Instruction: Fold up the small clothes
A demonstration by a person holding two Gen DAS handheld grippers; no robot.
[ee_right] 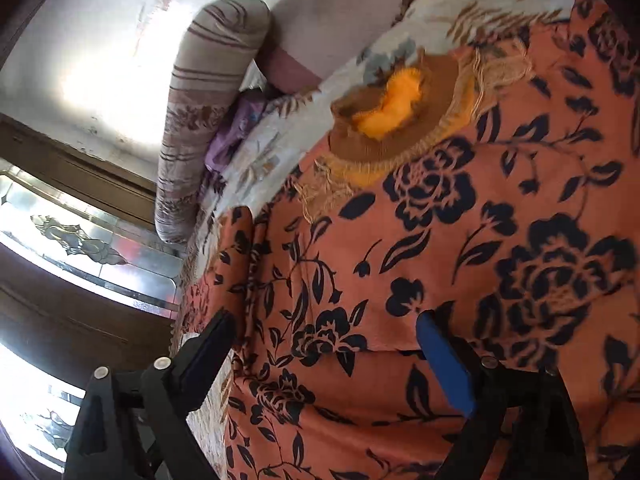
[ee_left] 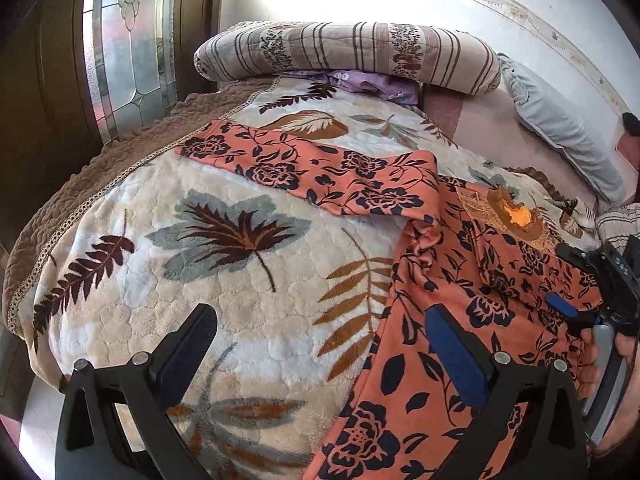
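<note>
An orange garment (ee_left: 460,300) with a dark flower print lies spread on the bed. One sleeve (ee_left: 304,168) stretches out to the left. Its brown knit collar with yellow fleece lining (ee_left: 520,216) points towards the pillows. My left gripper (ee_left: 320,316) is open just above the bed; its right finger hangs over the garment's left edge and its left finger over bare blanket. My right gripper (ee_right: 326,322) is open low over the garment's body (ee_right: 440,240), below the collar (ee_right: 396,108), with nothing pinched. In the left wrist view it (ee_left: 566,280) shows at the right edge, held by a hand (ee_left: 624,360).
A leaf-patterned blanket (ee_left: 200,240) covers the bed. At the head lie a striped rolled quilt (ee_left: 348,52), a purple cloth (ee_left: 372,84) and a grey pillow (ee_left: 560,132). The bed's brown edge (ee_left: 100,168) drops off at the left, near a patterned glass door (ee_left: 128,40).
</note>
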